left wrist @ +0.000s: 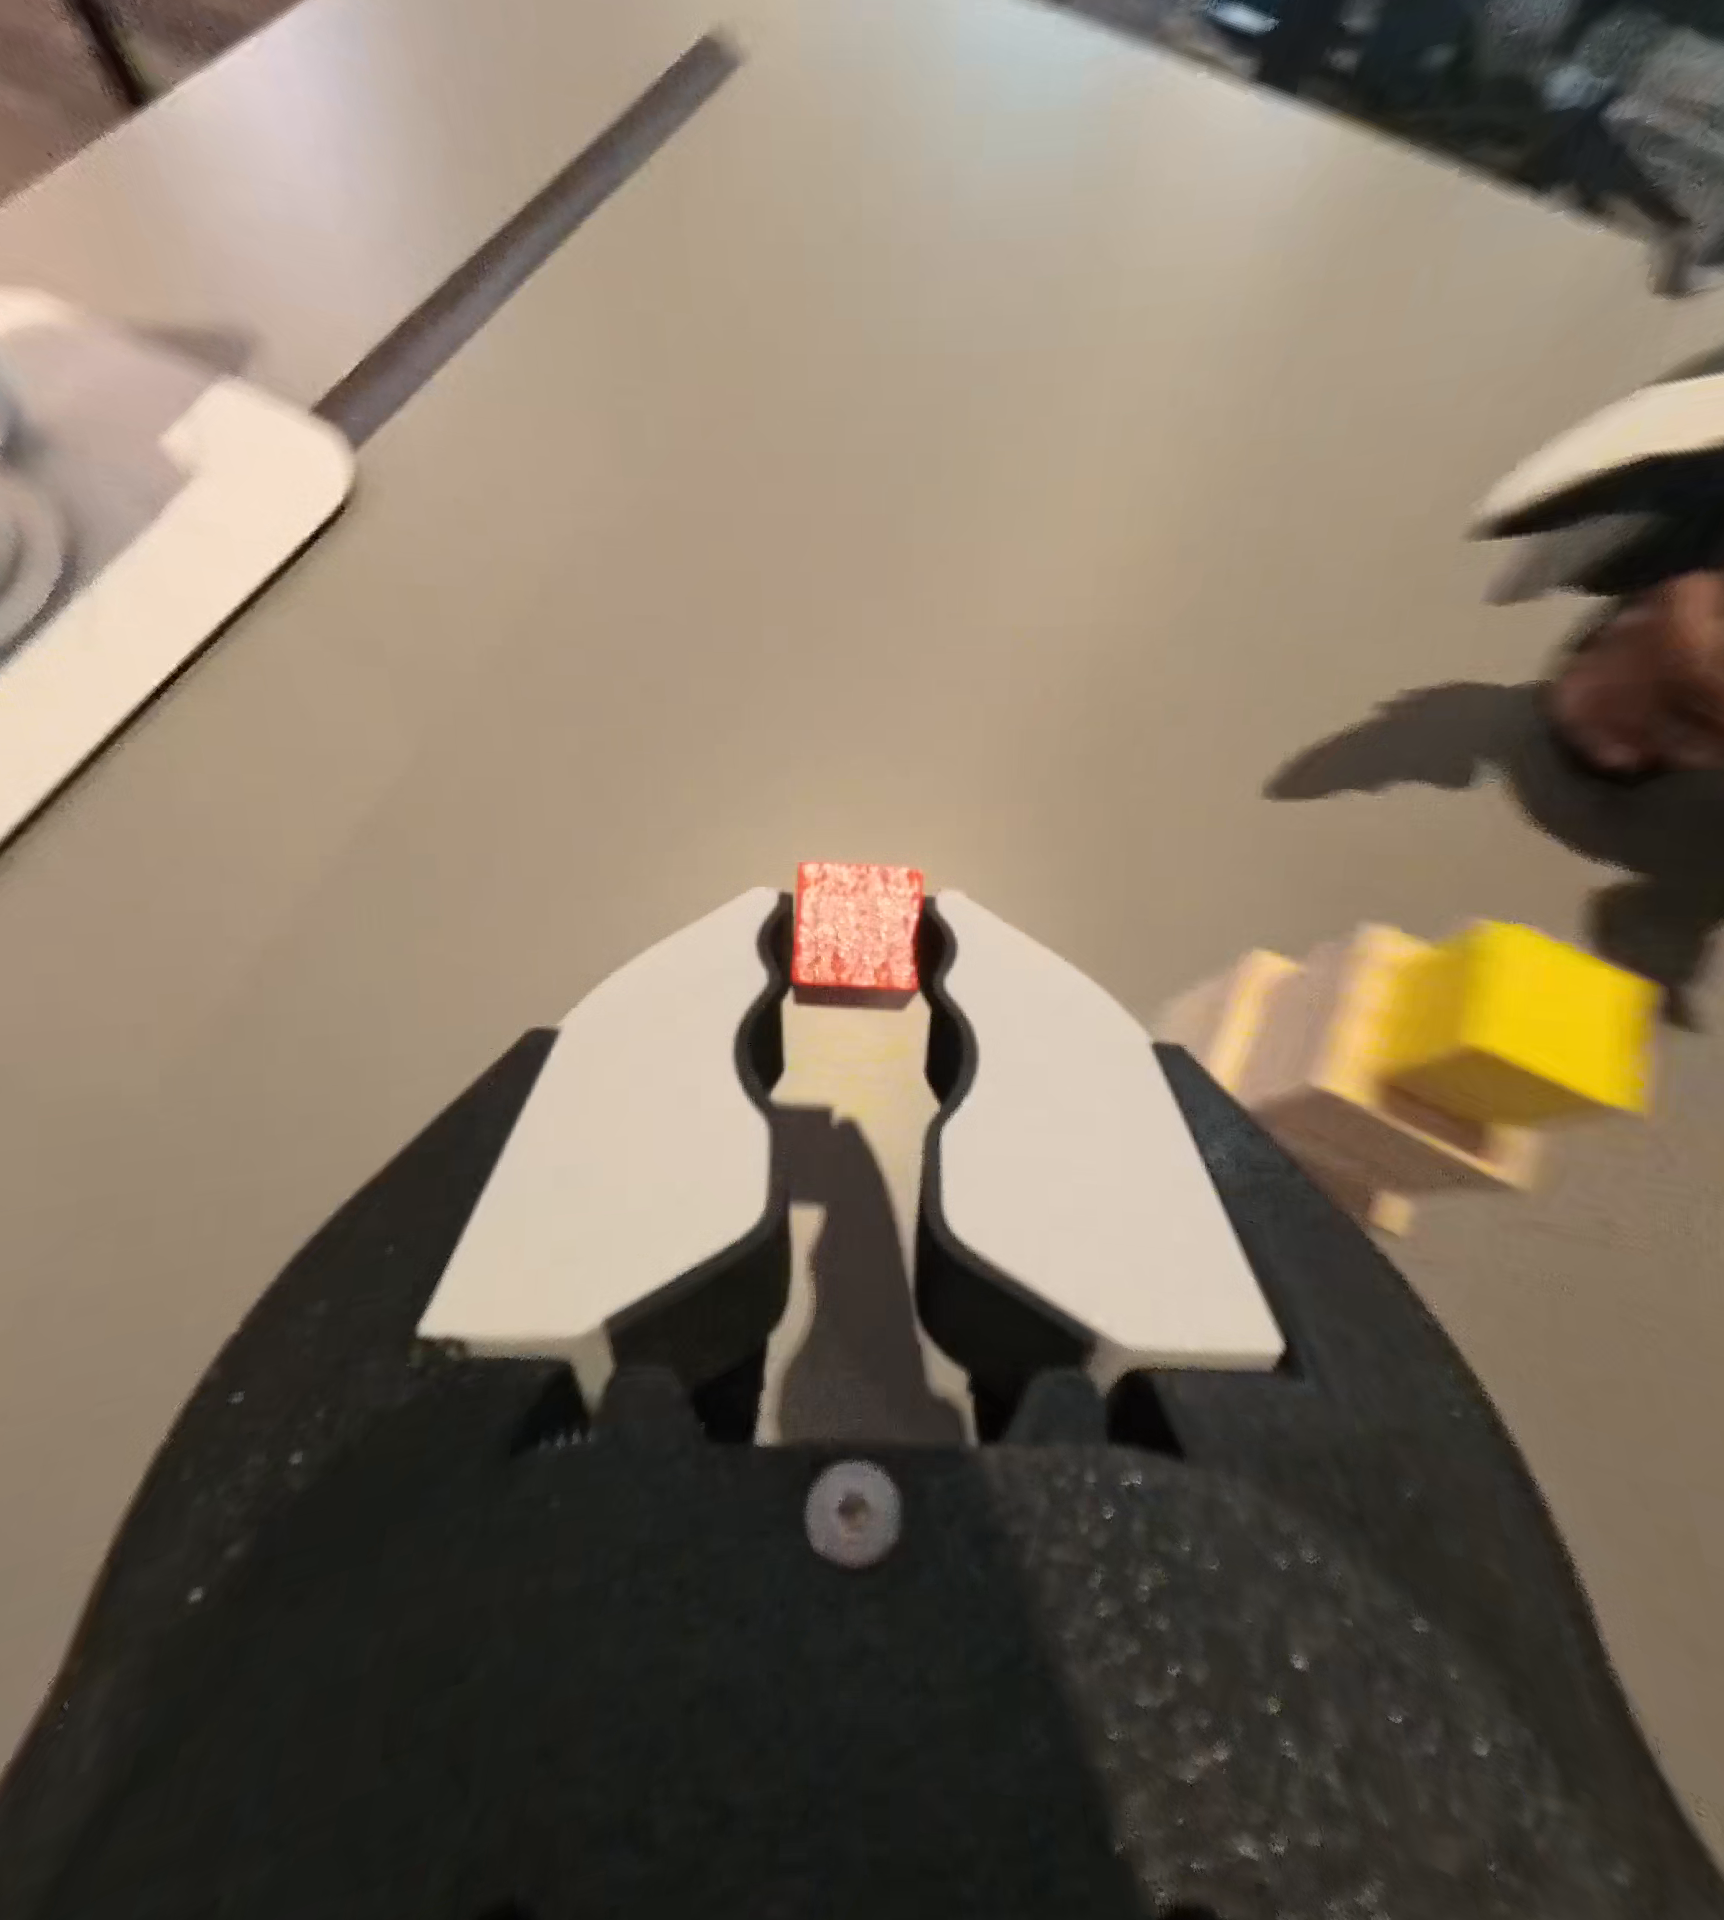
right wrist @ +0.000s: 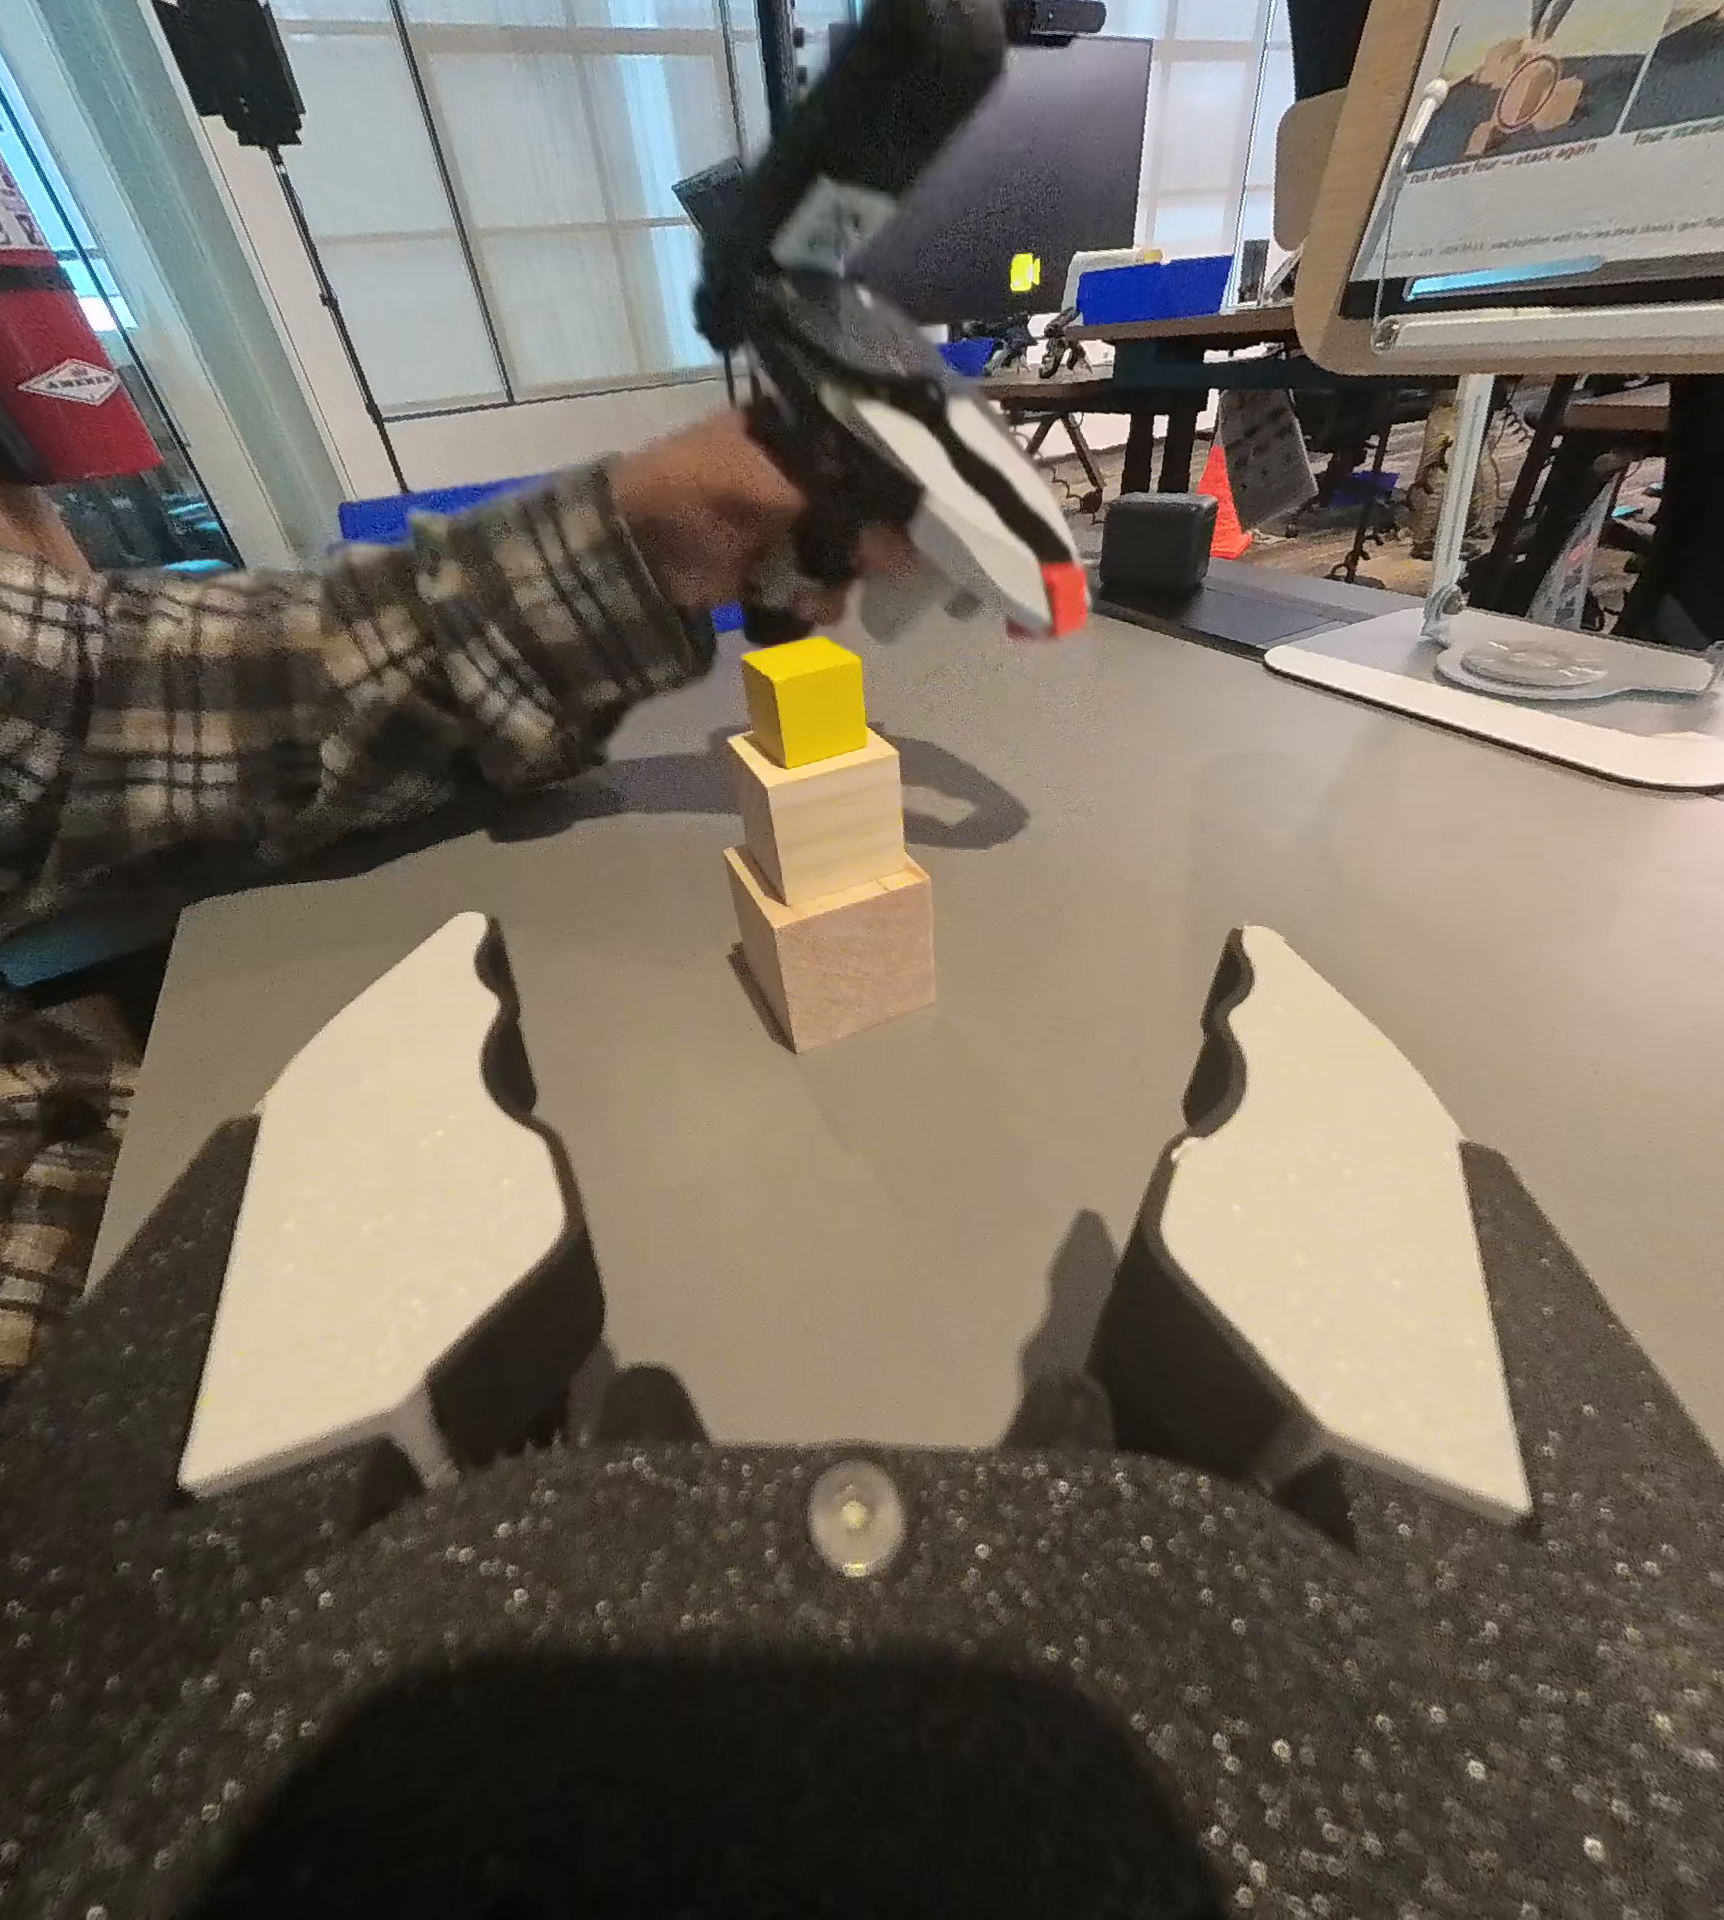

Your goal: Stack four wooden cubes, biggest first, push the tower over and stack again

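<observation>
Pinching red cube [left wrist: 856,927], left gripper [left wrist: 858,914] tilted down above yellow cube [right wrist: 804,700].

Left tongs [left wrist: 858,940] clamped, right tongs [right wrist: 863,971] agape.

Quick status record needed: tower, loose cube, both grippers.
tower: three cubes stacked on the table; large plain cube at bottom, medium plain cube in the middle, yellow cube on top
red cube: held in the air, above and beside the tower, not yet placed
left gripper: shut on red cube
right gripper: open, empty, facing the tower
</observation>
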Motion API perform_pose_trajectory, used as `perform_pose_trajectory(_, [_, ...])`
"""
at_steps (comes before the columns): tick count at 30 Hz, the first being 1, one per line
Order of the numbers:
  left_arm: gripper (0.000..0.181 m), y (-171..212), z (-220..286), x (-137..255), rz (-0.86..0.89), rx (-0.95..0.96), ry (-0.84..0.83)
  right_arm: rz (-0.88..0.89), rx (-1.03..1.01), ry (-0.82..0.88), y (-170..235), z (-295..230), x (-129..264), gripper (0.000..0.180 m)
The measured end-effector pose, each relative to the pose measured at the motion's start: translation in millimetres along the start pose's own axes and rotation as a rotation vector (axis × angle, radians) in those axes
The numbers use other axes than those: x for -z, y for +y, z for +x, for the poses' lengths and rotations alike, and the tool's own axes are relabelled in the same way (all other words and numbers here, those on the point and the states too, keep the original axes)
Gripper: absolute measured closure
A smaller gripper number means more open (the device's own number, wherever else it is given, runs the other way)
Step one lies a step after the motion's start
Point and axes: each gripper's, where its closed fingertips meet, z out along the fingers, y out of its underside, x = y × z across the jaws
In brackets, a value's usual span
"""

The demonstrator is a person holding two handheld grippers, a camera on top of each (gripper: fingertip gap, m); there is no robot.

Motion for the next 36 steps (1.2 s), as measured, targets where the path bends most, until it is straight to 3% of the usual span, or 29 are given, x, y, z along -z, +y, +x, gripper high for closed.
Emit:
perform_pose_trajectory(1, [0.158, -10, 16, 12, 0.003, -0.042, 0.044, 0.001, 0.0, -0.001, 0, 0, 0, 0.057])
perform_pose_trajectory(5, [0.158, -28, 82, 47, -0.04, -0.216, 0.168, -0.006, 0.003, -0.005, 0, -1, -2, 0.057])
perform_pose_trajectory(10, [0.158, -22, 122, 44, -0.105, -0.327, 0.208, -0.006, 0.006, -0.01, 0, -3, -4, 0.057])
perform_pose_trajectory(17, [0.158, -9, 121, 23, -0.159, -0.315, 0.247, -0.004, 0.011, -0.012, -2, -5, -2, 0.058])
perform_pose_trajectory(36, [0.158, 2, 116, 14, -0.188, -0.298, 0.254, -0.007, 0.005, -0.014, -1, -3, -3, 0.058])
